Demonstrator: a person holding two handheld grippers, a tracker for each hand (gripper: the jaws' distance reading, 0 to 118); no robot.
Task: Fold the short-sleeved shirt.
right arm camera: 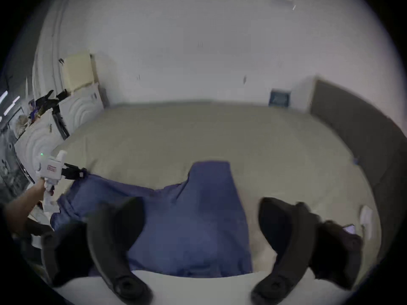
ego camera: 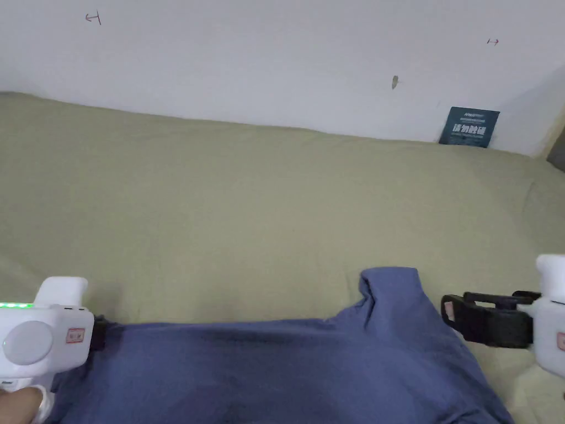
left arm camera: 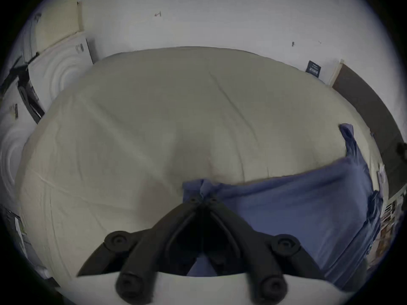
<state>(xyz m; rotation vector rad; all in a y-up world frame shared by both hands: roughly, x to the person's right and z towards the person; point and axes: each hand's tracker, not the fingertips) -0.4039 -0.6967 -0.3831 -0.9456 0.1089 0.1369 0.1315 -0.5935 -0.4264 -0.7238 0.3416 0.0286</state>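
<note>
A blue short-sleeved shirt [ego camera: 287,370] lies spread on the olive bed sheet [ego camera: 248,221] at the near edge, one sleeve [ego camera: 392,292] poking up toward the wall. My left gripper [ego camera: 99,333] is at the shirt's left corner, and in the left gripper view its jaws are pinched together on the blue fabric [left arm camera: 201,192]. My right gripper [ego camera: 448,312] hovers just right of the raised sleeve, jaws spread wide with nothing between them. In the right gripper view the shirt [right arm camera: 193,221] lies below the open right gripper [right arm camera: 201,209].
The bed runs back to a white wall [ego camera: 276,55], where a dark blue card [ego camera: 469,127] leans at the far right. A dark headboard [right arm camera: 352,133] borders the bed's right side. White panels [left arm camera: 61,72] stand off its left end.
</note>
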